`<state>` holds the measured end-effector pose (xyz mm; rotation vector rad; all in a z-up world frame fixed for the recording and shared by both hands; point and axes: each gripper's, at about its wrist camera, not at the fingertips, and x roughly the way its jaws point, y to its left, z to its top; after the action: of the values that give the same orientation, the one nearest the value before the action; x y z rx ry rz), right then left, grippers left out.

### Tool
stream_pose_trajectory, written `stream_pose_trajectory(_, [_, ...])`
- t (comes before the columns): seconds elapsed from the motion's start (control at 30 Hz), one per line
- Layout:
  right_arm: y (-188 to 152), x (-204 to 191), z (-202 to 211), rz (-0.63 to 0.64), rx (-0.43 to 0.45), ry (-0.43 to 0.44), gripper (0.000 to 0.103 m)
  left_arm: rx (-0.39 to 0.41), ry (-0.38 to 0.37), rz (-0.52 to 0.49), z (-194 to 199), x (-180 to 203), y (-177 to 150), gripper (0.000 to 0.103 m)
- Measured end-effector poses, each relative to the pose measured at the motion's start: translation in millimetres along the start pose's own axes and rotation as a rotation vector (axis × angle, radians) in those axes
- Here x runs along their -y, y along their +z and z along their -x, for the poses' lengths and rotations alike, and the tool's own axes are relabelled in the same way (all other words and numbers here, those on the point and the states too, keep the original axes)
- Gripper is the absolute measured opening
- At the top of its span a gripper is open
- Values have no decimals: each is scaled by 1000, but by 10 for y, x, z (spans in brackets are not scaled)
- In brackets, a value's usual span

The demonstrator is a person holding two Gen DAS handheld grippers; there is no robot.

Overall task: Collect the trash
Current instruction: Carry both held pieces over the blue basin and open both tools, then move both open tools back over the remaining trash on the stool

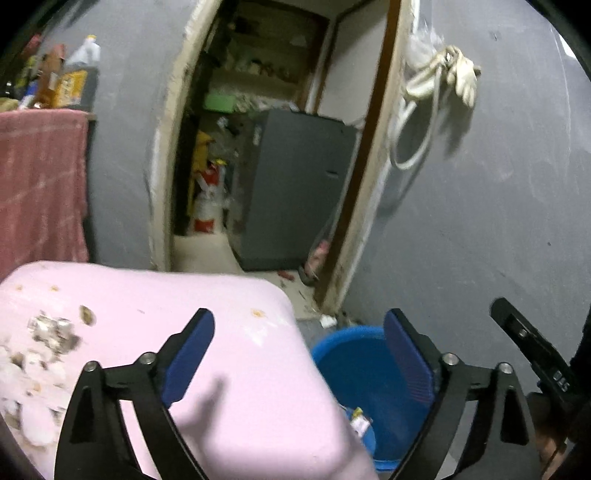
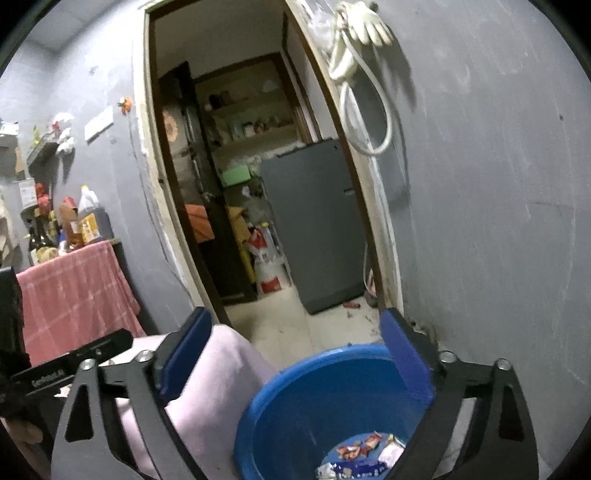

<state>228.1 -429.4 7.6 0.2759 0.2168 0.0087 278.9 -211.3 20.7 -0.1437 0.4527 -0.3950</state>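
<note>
A blue plastic bucket [image 2: 325,410] stands on the floor beside a table covered in pink cloth [image 1: 207,354]. Several wrappers [image 2: 362,454] lie in its bottom; it also shows in the left wrist view [image 1: 354,369] with a wrapper [image 1: 360,421] inside. Crumpled scraps and crumbs [image 1: 55,332] lie on the pink cloth at the left. My left gripper [image 1: 299,332] is open and empty above the table's edge and the bucket. My right gripper [image 2: 295,332] is open and empty above the bucket.
A grey wall with an open doorway [image 2: 258,184] lies ahead, with a grey fridge [image 2: 317,225] beyond. A hose and glove [image 2: 362,33] hang on the wall. A red-clothed shelf [image 2: 74,288] with bottles stands at the left.
</note>
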Motion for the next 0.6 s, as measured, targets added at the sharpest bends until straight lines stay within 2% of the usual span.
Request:
stream_pose_trajectory(0.27, [105, -440, 82, 68, 90, 60, 103, 109, 101, 14, 460, -371, 158, 100])
stream_pose_trajectory(0.6, [122, -1178, 89, 153, 172, 151, 103, 225, 200, -13, 977, -831, 201, 100])
